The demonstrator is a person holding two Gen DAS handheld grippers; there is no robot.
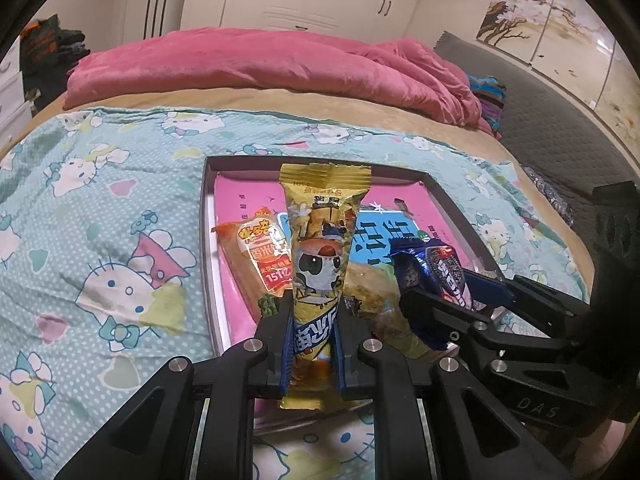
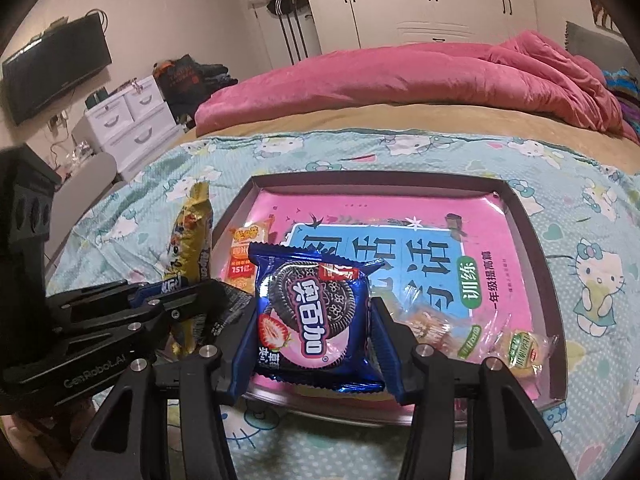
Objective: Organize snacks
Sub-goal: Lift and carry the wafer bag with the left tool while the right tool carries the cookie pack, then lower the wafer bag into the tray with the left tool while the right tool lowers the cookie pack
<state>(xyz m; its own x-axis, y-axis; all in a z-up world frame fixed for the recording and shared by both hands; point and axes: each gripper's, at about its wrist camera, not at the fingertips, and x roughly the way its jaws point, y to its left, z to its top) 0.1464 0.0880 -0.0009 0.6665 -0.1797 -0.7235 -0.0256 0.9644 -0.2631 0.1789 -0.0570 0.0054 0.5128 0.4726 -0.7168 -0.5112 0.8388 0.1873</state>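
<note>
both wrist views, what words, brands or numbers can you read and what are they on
"奥百加" on the blue cookie pack held by the right gripper.
"151亿" on the orange snack pack.
"训练" on the pink book in the tray.
"GenRobot.AI" on the left gripper.
"DAS" on the right gripper.
Yellow panda wrapper: print unreadable.

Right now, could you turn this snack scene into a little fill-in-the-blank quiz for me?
1. The left gripper is shut on a long ____ snack packet.
2. The right gripper grips a blue packet of ____.
3. Both packets hang over a shallow tray lined with a ____ book.
4. The tray sits on a ____.

Missing words: gold; cookies; pink; bed
</note>
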